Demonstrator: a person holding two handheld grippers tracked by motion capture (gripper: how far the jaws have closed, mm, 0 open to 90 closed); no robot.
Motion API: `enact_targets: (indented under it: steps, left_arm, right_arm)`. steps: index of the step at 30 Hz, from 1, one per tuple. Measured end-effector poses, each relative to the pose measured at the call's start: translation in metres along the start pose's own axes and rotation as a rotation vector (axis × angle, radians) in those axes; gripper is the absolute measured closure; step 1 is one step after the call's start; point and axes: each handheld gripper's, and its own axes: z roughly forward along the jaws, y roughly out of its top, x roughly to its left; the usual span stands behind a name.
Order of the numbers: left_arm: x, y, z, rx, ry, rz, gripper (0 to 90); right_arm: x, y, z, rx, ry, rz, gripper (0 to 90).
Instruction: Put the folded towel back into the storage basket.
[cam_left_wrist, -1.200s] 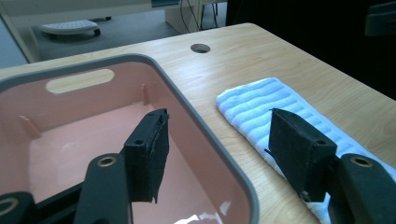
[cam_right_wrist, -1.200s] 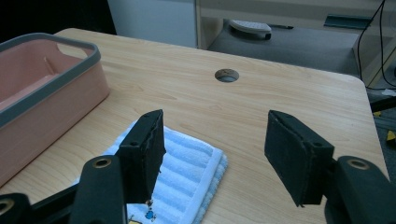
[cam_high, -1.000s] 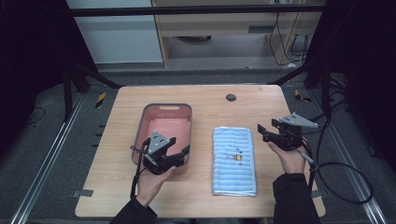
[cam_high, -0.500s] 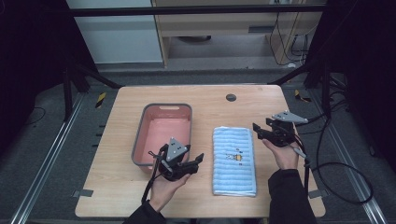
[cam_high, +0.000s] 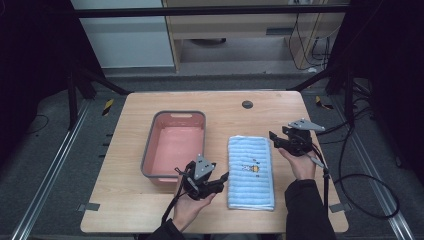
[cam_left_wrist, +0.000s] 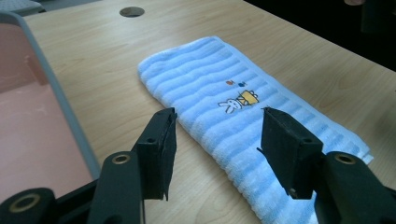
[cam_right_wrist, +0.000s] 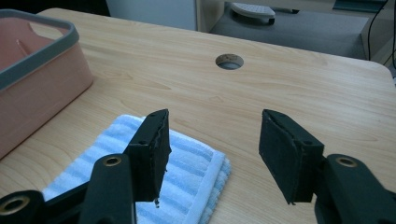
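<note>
Because the folded blue striped towel is soft, light terry that will sag, I judge it best pinched at its corners. It lies on the wooden table toward the near right, beside the pink basin. The left gripper at its near left edge and the right gripper at its far right corner have been closing, nothing yet pinched.

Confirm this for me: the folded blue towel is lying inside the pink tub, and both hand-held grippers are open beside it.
Not quite. The folded blue towel lies flat on the wooden table, to the right of the pink tub, not inside it; the high view shows this. The rest stands: the left hand-held gripper and the right hand-held gripper are both open, one at each side of the towel.
</note>
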Motion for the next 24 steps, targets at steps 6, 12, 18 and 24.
enact_targets:
  steps: [6, 12, 18, 24]
  left_arm:
    - [-0.006, -0.007, 0.009, 0.015, -0.007, 0.006, 46.1]
    - [-0.009, -0.016, 0.017, 0.034, -0.015, -0.007, 46.3]
    - [-0.011, -0.024, 0.025, 0.052, -0.019, -0.018, 46.7]
    - [-0.014, -0.029, 0.031, 0.065, -0.021, -0.016, 47.5]
  right_arm:
    - [-0.001, -0.005, 0.009, 0.013, 0.0, 0.005, 43.5]
    - [-0.002, -0.01, 0.018, 0.03, 0.002, 0.004, 43.9]
    - [-0.003, -0.016, 0.027, 0.057, 0.004, 0.003, 44.7]
    - [-0.002, -0.021, 0.036, 0.084, 0.014, 0.001, 45.4]
